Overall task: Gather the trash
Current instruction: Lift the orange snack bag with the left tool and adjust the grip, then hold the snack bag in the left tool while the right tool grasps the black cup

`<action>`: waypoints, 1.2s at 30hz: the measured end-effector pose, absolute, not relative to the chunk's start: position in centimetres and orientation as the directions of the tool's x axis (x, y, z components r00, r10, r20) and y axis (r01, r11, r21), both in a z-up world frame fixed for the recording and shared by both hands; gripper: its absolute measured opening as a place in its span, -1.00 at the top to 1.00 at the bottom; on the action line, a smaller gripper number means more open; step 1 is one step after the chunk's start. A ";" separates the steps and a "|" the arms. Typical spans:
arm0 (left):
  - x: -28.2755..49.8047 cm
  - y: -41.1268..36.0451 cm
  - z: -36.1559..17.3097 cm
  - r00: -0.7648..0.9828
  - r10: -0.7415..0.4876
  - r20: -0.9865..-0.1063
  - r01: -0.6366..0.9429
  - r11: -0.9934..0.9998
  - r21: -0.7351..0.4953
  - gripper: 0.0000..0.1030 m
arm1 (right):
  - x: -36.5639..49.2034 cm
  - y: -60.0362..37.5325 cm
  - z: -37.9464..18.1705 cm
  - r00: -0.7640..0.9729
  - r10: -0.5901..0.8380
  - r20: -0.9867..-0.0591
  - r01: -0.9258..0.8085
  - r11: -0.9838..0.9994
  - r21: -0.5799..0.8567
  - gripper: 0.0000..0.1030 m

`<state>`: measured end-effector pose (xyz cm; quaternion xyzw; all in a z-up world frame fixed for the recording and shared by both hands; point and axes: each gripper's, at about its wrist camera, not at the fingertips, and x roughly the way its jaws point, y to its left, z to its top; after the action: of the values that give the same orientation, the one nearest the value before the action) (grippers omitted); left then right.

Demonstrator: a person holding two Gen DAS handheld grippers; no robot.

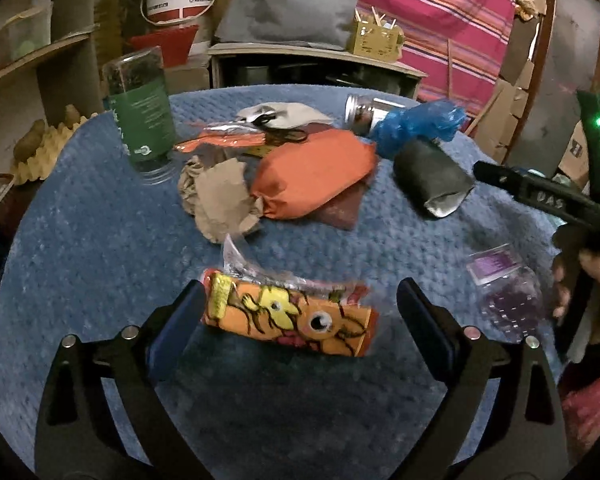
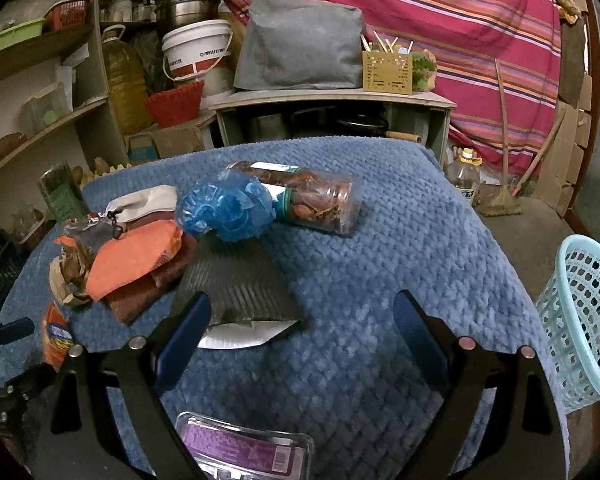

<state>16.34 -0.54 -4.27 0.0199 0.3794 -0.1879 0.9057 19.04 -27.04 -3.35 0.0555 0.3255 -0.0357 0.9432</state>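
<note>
left gripper: jaws spread wide, orange cartoon-print wrapper lying between them on the blue blanket, touching the left pad. right gripper: jaws apart, holding nothing. legible writing: "das" on the right tool. at 12 o'clock of the wrapper, crumpled brown paper and an orange packet. green-label bottle at 11 o'clock. light-blue basket at 3 o'clock in the right view.
</note>
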 end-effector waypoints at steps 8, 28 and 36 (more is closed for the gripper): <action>16.8 -0.1 -4.1 0.664 -0.258 -0.702 0.233 0.963 -0.133 -0.87 | 18.4 -27.4 -3.4 0.788 -0.027 -0.615 0.100 0.991 0.084 -0.76; 22.4 -2.3 -7.2 0.564 -0.101 -0.820 0.023 0.994 -0.107 -0.62 | 17.6 -28.5 -3.4 0.788 -0.027 -0.615 0.105 0.990 0.091 -0.76; 21.4 -0.8 -6.6 0.556 -0.174 -0.812 0.103 0.985 -0.141 -0.55 | 18.9 -26.7 -3.8 0.776 0.001 -0.631 0.067 0.994 0.084 -0.76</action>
<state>21.42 -0.78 -6.59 -0.0386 0.4643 -0.0785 0.8813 18.89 -26.70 -3.84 0.0510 0.3341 -0.0175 0.9410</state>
